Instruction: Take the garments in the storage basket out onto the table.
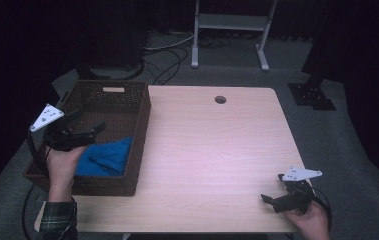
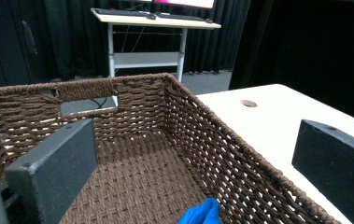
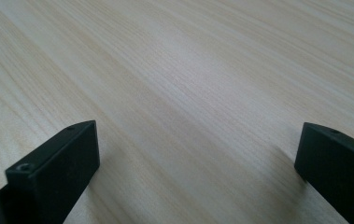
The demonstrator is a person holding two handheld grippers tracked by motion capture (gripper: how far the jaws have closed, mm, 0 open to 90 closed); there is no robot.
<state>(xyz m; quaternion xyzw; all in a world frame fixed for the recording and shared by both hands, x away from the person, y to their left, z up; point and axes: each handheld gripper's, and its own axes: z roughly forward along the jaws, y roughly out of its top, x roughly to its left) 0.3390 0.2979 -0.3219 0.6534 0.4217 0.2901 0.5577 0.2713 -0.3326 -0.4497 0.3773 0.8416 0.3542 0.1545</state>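
**Left gripper wide over basket, cloth below it**

Left gripper (image 1: pixel 84 131) hangs above the near-left part of the basket (image 1: pixel 139 145), jaws spread wide, nothing between them. In the left gripper view one jaw sits over the basket floor and the other sits out past the basket's right wall, over the table edge, so the wall runs between them.

Table (image 1: pixel 212 150): light wood, spreads right of the left gripper and under the right one. A round cable hole (image 1: pixel 220 99) sits at the far edge, well away from both grippers; it also shows ahead and right in the left gripper view (image 2: pixel 249 103).

Basket: dark brown woven, rectangular, at the table's left end, directly under the left gripper. Handle slot (image 2: pixel 88 103) in its far wall, straight ahead of the jaws. Floor mostly bare ahead of them.

Cloth (image 1: pixel 104 156): blue, crumpled, lying in the near part of the basket, just below and right of the left gripper, not touched. A corner of it (image 2: pixel 201 213) peeks in at the bottom of the left gripper view, between the jaws.

Right gripper (image 1: pixel 272 201): near-right corner of the table, well apart from basket and cloth, jaws also wide apart, low over bare wood, holding nothing. Whether it touches the table is unclear.

Hands: left hand (image 1: pixel 63 162) grips the left tool from below, plaid sleeve (image 1: pixel 57 220) at the wrist; right hand (image 1: pixel 309 220) at the bottom edge.
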